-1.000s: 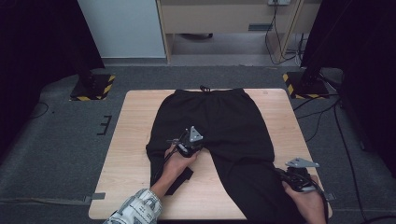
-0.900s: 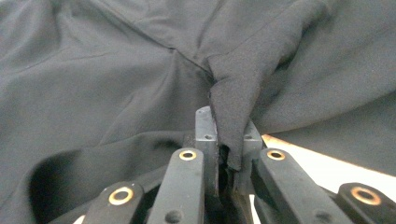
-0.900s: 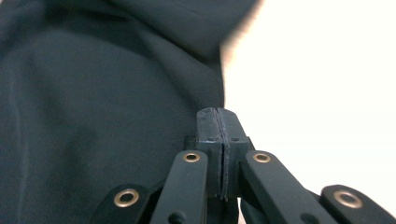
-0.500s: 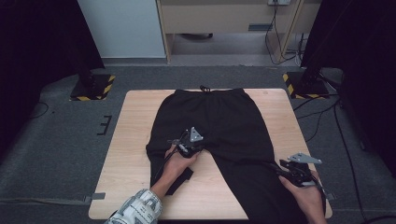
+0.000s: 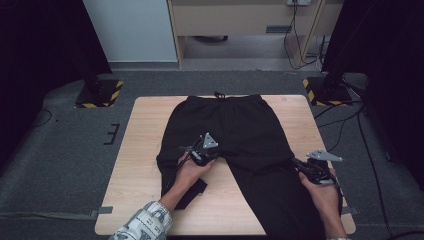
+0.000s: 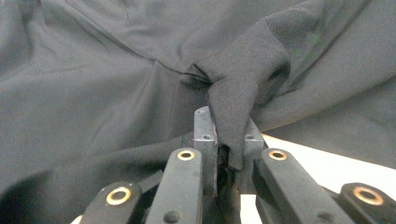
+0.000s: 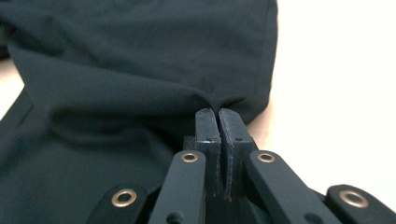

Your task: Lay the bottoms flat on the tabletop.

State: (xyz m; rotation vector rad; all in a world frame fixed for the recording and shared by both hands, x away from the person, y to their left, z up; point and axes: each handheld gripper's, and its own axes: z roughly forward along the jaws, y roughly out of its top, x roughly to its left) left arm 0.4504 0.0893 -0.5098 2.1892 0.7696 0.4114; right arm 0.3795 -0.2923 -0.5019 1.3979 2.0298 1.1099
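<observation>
We see the high view evenly lit from above, with dark surrounds at both sides and only soft shadows on the tabletop [image 5: 145, 150]. In the left gripper view the bare tabletop just right of our fingers [image 6: 205, 133] glares white, and the near linkage is soft. Right of the fingers [image 7: 208, 128] in the right gripper view, it washes out too.
</observation>
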